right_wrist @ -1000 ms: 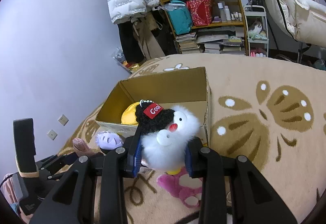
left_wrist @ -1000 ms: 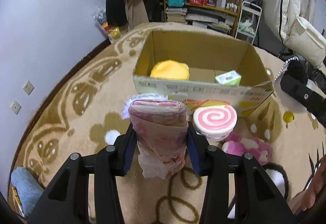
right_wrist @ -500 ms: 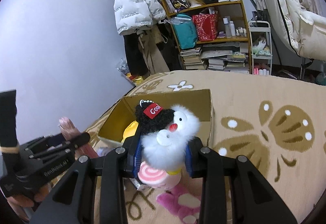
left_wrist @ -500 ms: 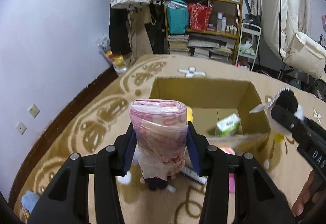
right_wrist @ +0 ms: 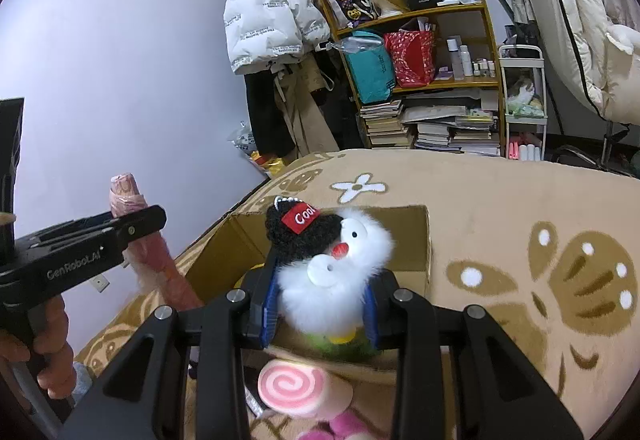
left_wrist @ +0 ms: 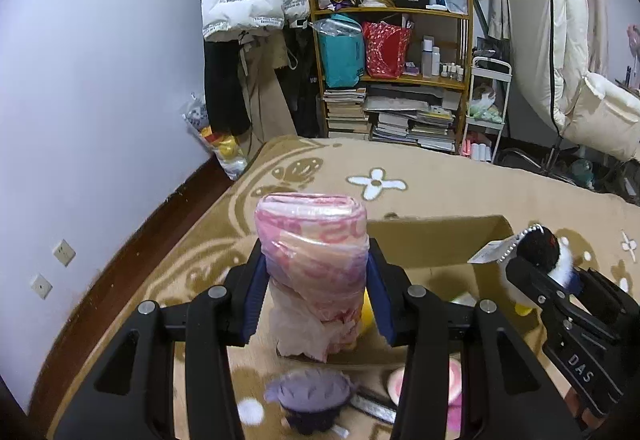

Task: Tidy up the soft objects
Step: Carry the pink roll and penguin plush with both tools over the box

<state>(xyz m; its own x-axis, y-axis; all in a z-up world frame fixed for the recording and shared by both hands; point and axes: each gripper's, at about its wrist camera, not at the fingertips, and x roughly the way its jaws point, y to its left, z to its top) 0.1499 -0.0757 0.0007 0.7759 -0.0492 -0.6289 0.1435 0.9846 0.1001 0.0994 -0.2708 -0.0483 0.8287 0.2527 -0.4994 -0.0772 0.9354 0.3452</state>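
Note:
My left gripper [left_wrist: 316,292] is shut on a pink plastic-wrapped soft roll [left_wrist: 314,260], held upright above the near edge of the open cardboard box [left_wrist: 440,240]. In the right wrist view the same roll [right_wrist: 128,196] sticks up from the left gripper [right_wrist: 132,228] at the left. My right gripper [right_wrist: 320,304] is shut on a white fluffy plush with a black "Cool" cap [right_wrist: 328,264], over the box [right_wrist: 416,240]. That plush [left_wrist: 540,252] also shows at the right of the left wrist view. A pink swirl cushion [right_wrist: 292,384] lies in front of the box.
A purple plush [left_wrist: 308,400] and a pink plush [right_wrist: 344,428] lie on the patterned beige carpet [right_wrist: 520,200] before the box. Something yellow [left_wrist: 368,316] sits in the box. Against the far wall stand a cluttered shelf [left_wrist: 400,80] and hanging coats [left_wrist: 248,0].
Both grippers have risen and moved toward the box with their loads. The left view now looks over the box's near edge; the floor toys have slid down the frame.

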